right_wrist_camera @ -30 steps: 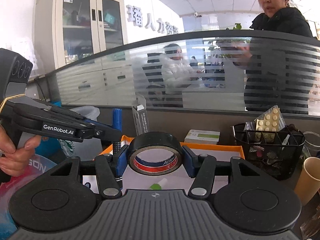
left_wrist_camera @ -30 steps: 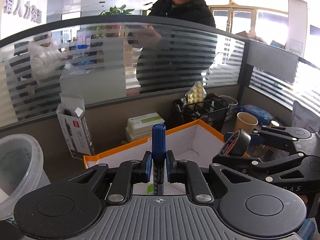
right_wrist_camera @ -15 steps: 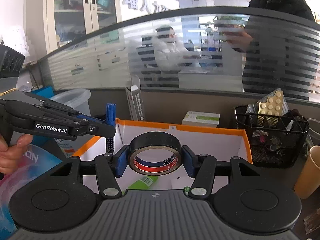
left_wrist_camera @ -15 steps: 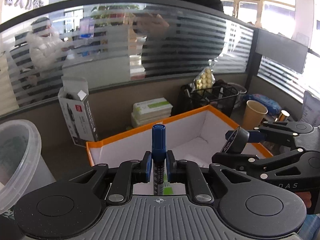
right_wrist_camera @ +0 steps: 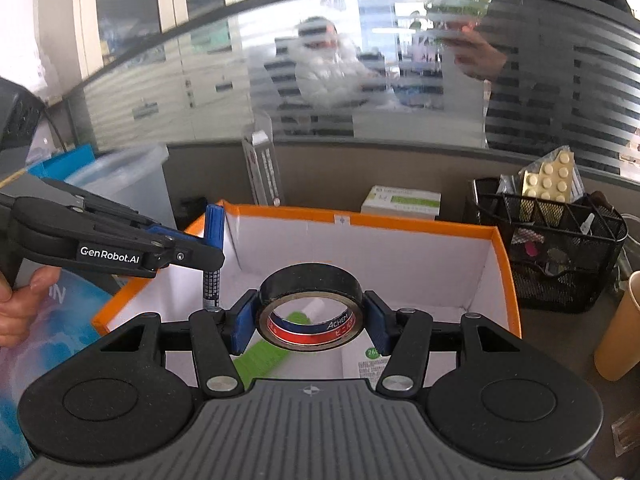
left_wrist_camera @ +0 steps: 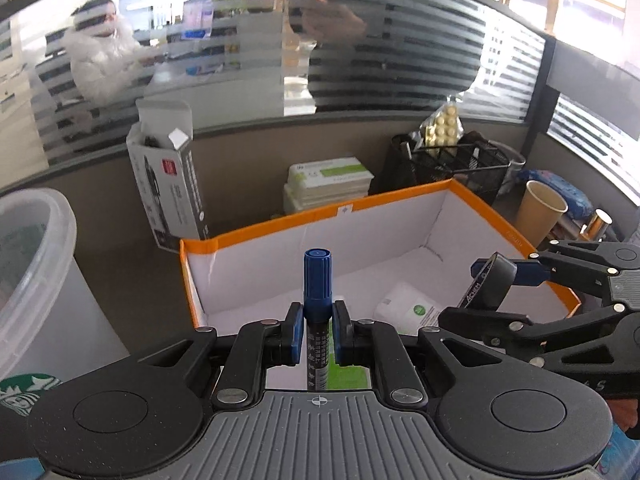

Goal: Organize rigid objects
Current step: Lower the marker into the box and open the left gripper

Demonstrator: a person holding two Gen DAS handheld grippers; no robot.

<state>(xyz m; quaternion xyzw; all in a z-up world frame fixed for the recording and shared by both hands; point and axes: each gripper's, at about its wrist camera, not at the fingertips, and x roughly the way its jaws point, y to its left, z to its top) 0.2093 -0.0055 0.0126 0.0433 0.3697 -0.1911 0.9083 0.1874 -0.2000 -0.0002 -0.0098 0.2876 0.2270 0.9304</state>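
The left gripper [left_wrist_camera: 317, 332] is held level over the near-left corner of the orange-rimmed box [left_wrist_camera: 280, 220], clamped on an upright blue-capped marker [left_wrist_camera: 317, 280]. To its right, the right gripper [right_wrist_camera: 310, 322] pinches a black tape roll [right_wrist_camera: 310, 280] between its pads above the box's middle. Both have come forward over the box since a second ago.

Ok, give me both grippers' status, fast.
Left gripper: closed on the blue marker, held upright.
Right gripper: closed on the black tape roll, above the orange-rimmed box.
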